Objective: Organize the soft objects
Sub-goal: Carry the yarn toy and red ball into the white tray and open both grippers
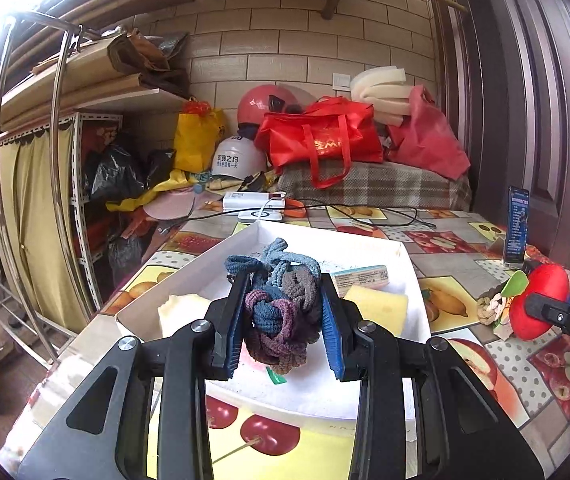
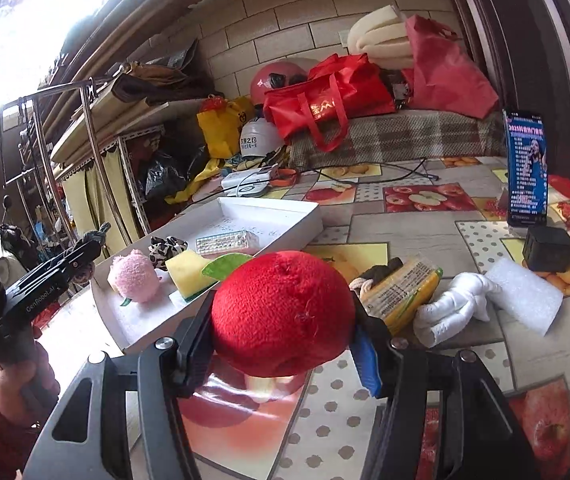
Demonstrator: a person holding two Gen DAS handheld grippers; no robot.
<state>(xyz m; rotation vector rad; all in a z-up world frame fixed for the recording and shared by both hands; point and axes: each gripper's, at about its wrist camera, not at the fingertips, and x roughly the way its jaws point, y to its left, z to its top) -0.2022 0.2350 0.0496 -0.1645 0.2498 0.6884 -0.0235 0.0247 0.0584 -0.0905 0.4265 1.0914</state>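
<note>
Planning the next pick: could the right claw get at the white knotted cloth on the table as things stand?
Probably not yet: the right claw is shut on the red plush apple. The white knotted cloth itself lies uncovered beside a yellow packet.

Behind the table [image 2: 425, 216] with its fruit-print cloth we see a red bag [image 1: 321, 136] on a plaid cover [image 1: 385, 186], foam [image 1: 381, 88] and a pink helmet [image 1: 265, 100] behind it. A white helmet [image 1: 237, 160] sits by a yellow bag [image 1: 197, 140]. A phone [image 2: 525, 168] stands lit near the door [image 1: 533, 80], a black box [image 2: 549, 248] just before it. A cable [image 1: 365, 214] runs over the cloth from a white charger [image 1: 253, 202].
</note>
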